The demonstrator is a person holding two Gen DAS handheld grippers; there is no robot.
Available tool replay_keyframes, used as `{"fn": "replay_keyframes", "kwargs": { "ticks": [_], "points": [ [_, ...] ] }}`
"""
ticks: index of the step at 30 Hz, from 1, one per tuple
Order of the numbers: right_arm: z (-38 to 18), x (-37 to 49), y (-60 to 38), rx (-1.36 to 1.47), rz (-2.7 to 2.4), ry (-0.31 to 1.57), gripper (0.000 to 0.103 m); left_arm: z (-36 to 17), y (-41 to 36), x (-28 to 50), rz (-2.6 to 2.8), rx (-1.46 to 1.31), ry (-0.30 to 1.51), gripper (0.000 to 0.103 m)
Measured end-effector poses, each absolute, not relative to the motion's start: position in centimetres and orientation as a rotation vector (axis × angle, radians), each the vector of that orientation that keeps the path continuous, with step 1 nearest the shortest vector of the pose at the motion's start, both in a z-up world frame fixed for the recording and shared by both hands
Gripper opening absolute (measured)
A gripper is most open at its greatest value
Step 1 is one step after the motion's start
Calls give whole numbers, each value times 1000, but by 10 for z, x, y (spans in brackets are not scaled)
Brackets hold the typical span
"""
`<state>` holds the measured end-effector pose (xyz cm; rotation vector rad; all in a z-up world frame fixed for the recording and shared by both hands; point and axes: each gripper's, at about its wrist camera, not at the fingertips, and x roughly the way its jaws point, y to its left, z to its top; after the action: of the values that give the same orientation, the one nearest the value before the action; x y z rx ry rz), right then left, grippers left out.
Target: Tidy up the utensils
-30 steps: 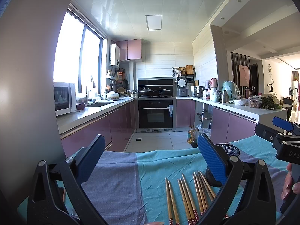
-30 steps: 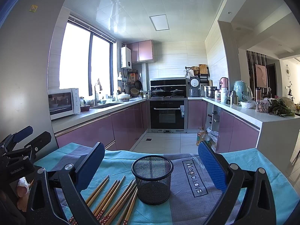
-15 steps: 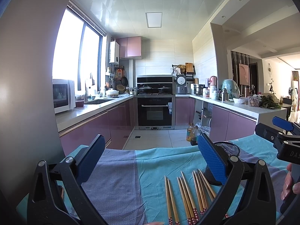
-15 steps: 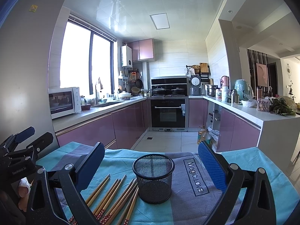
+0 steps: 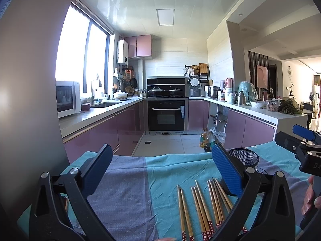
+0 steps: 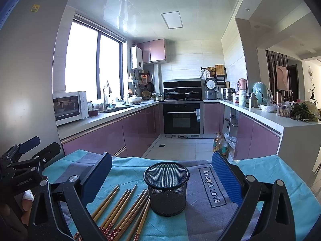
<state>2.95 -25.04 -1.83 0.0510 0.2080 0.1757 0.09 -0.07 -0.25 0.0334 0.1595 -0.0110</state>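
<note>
Several wooden chopsticks [image 5: 202, 206] with red patterned ends lie side by side on a teal and grey tablecloth [image 5: 128, 182]. A black mesh cup [image 6: 167, 186] stands upright just right of the chopsticks [image 6: 122, 208]. My left gripper [image 5: 160, 166] hovers open above the cloth, chopsticks below its right finger, and the mesh cup [image 5: 243, 156] is partly hidden behind that finger. My right gripper [image 6: 160, 170] is open too, with the cup centred between its fingers but farther off. Each view catches the other gripper at its edge.
The table's far edge drops to a tiled kitchen floor [image 6: 176, 148]. Purple cabinets, an oven [image 6: 181, 118] and worktops lie beyond. Oil bottles [image 6: 219, 143] stand on the floor at the right. A grey fridge wall [image 5: 30, 100] rises at the left. "Magic.LOVE" print [image 6: 210, 186] marks the cloth.
Both views tilt slightly upward and shift a little; the grippers stay open and the chopsticks and cup have not moved.
</note>
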Motion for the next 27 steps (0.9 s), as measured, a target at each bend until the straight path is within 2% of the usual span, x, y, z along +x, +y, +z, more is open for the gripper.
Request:
{"fn": "replay_keyframes", "kwargs": {
  "ticks": [11, 18, 20, 22, 24, 27],
  "points": [
    [-22, 33, -248, 56, 221, 255, 97, -5, 0, 7, -14, 40, 187, 97],
    [-51, 55, -215, 5, 404, 500, 96, -26, 4, 34, -68, 70, 358, 97],
    [-68, 64, -203, -19, 441, 597, 90, -37, 5, 44, -77, 88, 422, 97],
    [-86, 72, -193, -34, 467, 692, 74, -49, 6, 53, -90, 102, 482, 97],
    [-99, 79, -189, -17, 485, 760, 66, -60, 9, 62, -98, 116, 535, 97],
    [-114, 87, -190, 21, 493, 838, 53, -75, 11, 74, -117, 128, 597, 89]
  ]
}}
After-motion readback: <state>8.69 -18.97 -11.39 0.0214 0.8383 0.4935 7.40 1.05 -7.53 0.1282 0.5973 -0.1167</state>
